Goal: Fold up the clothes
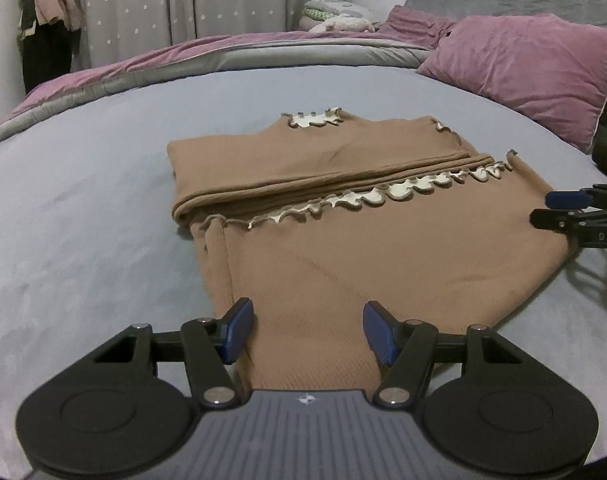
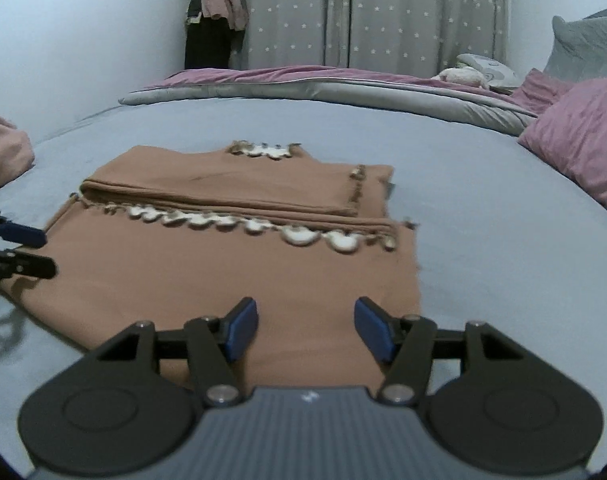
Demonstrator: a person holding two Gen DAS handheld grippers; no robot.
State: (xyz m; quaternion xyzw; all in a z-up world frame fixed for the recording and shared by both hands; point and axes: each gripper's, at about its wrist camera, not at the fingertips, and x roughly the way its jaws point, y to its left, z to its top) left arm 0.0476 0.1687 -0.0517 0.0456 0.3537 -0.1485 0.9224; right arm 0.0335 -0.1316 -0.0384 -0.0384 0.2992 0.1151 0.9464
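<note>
Left to right. The left hand-held gripper (image 1: pixel 307 330) is hovering released, its blue pads spread and holding nothing, over the near left part of the garment (image 1: pixel 343 248). The garment, a brown knit with a cream scalloped trim (image 1: pixel 367 200), is lying flat on the bed (image 1: pixel 83 184), directly ahead of and beneath both tools. Its far portion is lying doubled over, forming a layered fold edge that runs crosswise just beyond the trim; the near hem is passing under the pads. The long axis of that fold edge is lying across the pointing direction of each tool, not along it. The right hand-held gripper (image 2: pixel 305 330) is hovering likewise released, pads spread and empty, over the near right part of the garment, its tips showing at the right margin of the left view. A pillow (image 1: pixel 523 64) is resting well beyond, to the right.

Judgement: both tools are standing about equally near the near hem, one toward each corner. The scene is fitting either a fold just laid down or a near-hem lift about to come.
</note>
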